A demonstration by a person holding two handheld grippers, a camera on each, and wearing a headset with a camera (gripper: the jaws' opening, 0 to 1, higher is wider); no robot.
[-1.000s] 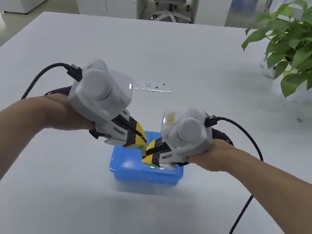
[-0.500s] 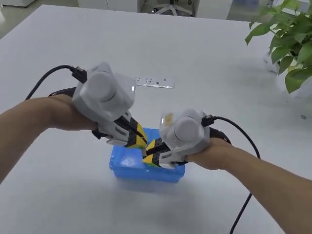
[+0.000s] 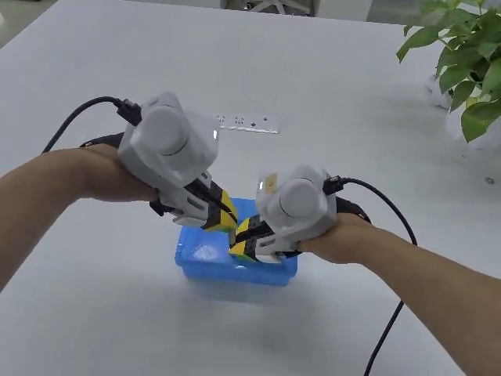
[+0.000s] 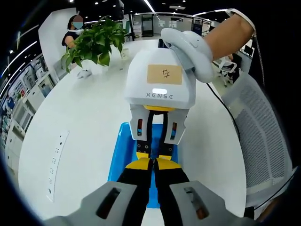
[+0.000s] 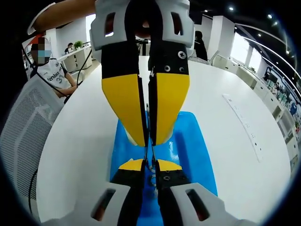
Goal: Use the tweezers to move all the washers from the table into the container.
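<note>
A blue container (image 3: 200, 258) sits on the white table (image 3: 329, 94). Both grippers hang over it, tip to tip. My left gripper (image 3: 227, 223) comes in from the left with its yellow-tipped jaws pressed together. My right gripper (image 3: 239, 240) meets it from the right, jaws also together. In the right gripper view a thin metal pair of tweezers (image 5: 148, 153) runs from the left gripper (image 5: 148, 139) down into the right gripper (image 5: 149, 165), over the container (image 5: 193, 141). In the left gripper view the left gripper (image 4: 151, 165) faces the right gripper (image 4: 151, 156) above the container (image 4: 120, 150).
A white power strip (image 3: 246, 123) lies on the table beyond the container. A potted plant (image 3: 462, 55) stands at the far right edge. Cables trail from both grippers. A mesh chair (image 5: 33, 122) and a seated person stand beside the table.
The head camera has shifted a little. Both grippers stay tip to tip over the blue container.
</note>
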